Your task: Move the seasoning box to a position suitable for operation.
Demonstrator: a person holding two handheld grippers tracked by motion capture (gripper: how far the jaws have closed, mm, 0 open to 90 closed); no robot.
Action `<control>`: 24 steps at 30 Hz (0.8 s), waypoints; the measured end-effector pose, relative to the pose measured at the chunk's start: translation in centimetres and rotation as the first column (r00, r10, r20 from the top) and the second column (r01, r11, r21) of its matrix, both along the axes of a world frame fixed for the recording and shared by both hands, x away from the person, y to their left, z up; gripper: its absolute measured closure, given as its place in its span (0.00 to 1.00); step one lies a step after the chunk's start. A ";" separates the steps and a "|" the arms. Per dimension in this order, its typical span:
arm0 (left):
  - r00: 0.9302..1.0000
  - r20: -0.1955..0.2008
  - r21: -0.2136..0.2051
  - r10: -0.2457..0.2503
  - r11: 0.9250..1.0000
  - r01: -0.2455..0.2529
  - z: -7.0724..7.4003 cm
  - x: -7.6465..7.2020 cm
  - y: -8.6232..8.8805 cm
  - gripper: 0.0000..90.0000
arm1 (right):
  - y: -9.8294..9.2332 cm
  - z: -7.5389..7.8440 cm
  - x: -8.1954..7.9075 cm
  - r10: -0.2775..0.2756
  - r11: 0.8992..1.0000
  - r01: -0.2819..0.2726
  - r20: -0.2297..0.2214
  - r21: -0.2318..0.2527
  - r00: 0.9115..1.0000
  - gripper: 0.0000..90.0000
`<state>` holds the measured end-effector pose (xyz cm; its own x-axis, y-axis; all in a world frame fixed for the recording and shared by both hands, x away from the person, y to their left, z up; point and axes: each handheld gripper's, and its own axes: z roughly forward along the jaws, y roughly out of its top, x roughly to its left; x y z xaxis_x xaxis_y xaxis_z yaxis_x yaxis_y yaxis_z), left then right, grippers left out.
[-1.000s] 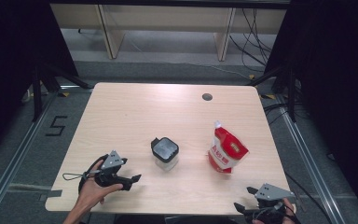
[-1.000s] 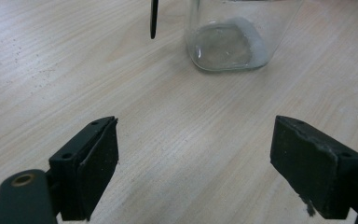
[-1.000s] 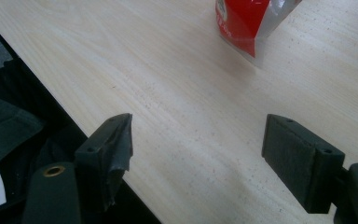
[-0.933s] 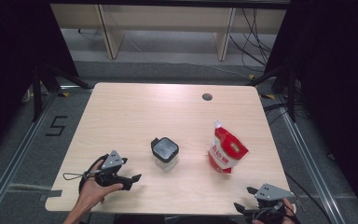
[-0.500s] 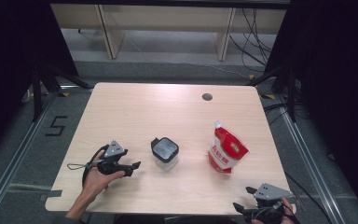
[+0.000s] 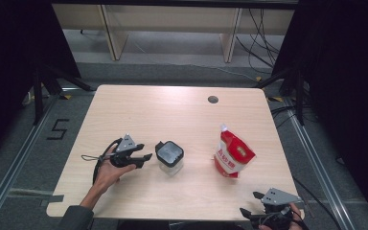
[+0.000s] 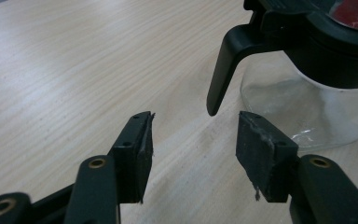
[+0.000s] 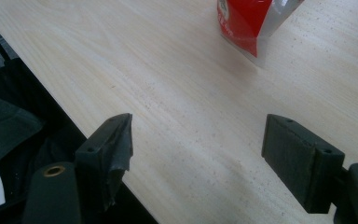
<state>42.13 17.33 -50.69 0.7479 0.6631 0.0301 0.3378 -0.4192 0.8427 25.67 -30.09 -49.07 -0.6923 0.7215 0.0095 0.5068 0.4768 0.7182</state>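
My left gripper (image 6: 143, 157) has just been closing its jaws, lined up on the jar's (image 6: 169, 156) black handle (image 7: 223, 70), probably not yet touching. The jar sits mid-table (image 6: 172, 110). My right gripper (image 6: 250, 203) waits open near the pouch (image 6: 232, 154).

Black-lidded clear jar (image 6: 169, 157) — red-and-white pouch (image 6: 233, 155) — pale wood table (image 6: 172, 110)

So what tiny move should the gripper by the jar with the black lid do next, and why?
Probably ease the left hand-held gripper a little forward so the jar's black handle sits between its pads. The jaws have just been closing, yet nothing is between them: the handle's tip hangs just beyond the pads, untouched. The right hand-held gripper waits open at the table's near edge.
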 end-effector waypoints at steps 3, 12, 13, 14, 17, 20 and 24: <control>1.000 0.024 -0.007 -0.011 1.000 0.011 0.0 0.4 -0.6 0.56 | 0.1 0.0 0.0 -0.002 1.000 0.002 -0.002 -0.002 1.000 0.29; 0.998 0.034 -0.025 -0.058 0.998 0.059 0.0 1.3 -2.1 0.67 | 0.0 -0.1 0.1 0.000 1.000 0.000 -0.003 -0.002 1.000 0.29; 0.997 0.042 -0.016 -0.072 0.997 0.072 0.0 1.4 -2.2 0.68 | 0.0 -0.1 0.1 0.000 1.000 0.000 -0.002 -0.002 1.000 0.29; 0.997 0.042 -0.017 -0.068 0.997 0.069 0.1 1.4 -2.4 0.70 | 0.0 -0.1 0.1 0.001 1.000 -0.001 -0.003 -0.003 1.000 0.29; 0.995 0.053 -0.010 -0.082 0.997 0.083 0.1 1.6 -2.6 0.73 | 0.0 -0.1 0.0 0.002 1.000 -0.002 -0.004 -0.001 1.000 0.29; 0.994 0.055 -0.009 -0.097 0.995 0.097 0.1 1.6 -3.1 0.78 | 0.0 -0.1 0.0 0.001 1.000 -0.001 -0.004 -0.004 1.000 0.29; 0.994 0.068 -0.041 -0.087 0.995 0.090 -0.1 1.4 -3.6 0.85 | 0.0 -0.1 0.0 -0.002 1.000 0.002 -0.011 -0.005 1.000 0.29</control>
